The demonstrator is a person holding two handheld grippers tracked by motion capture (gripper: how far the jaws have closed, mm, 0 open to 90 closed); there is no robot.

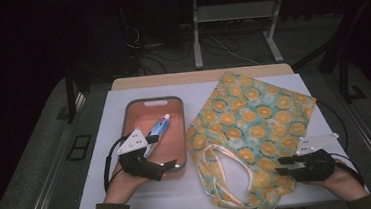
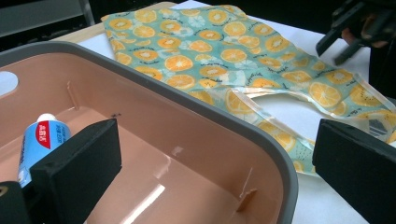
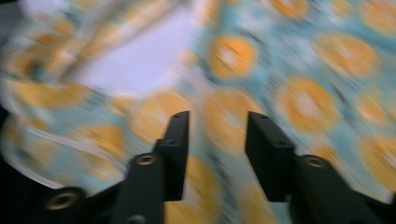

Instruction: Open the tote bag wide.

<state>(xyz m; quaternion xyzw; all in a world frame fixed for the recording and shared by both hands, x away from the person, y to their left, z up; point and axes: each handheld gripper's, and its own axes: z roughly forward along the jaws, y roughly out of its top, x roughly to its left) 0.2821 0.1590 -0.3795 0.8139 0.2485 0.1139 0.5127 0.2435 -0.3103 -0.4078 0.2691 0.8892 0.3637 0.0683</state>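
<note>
Both claws stood open. Low on the right of the high view, the right gripper (image 1: 285, 167) hovered over the lower edge of a flat cloth tote bag (image 1: 254, 114) printed with orange slices on pale teal. Its own blurred view showed the jaws parted with nothing between them, only the printed fabric beneath. At lower left, the left gripper (image 1: 166, 167) rested at the near rim of a grey-edged, salmon-pink plastic tray (image 1: 133, 112). Its view showed wide jaws straddling that rim without pressing on it.

Inside the tray, toward its left half, lay a blue and white toothpaste tube (image 1: 158, 128) with a red band, slanting up to the right. The bag spread across the right half of the white table (image 1: 102, 186), touching the tray's right side, with its looped handles (image 1: 217, 160) curling toward the bottom centre.

The step in hand looked like opening the bag for packing. Next, the right claw would probably need to pinch a handle or the top layer of cloth at the mouth and lift it clear of the layer below.
</note>
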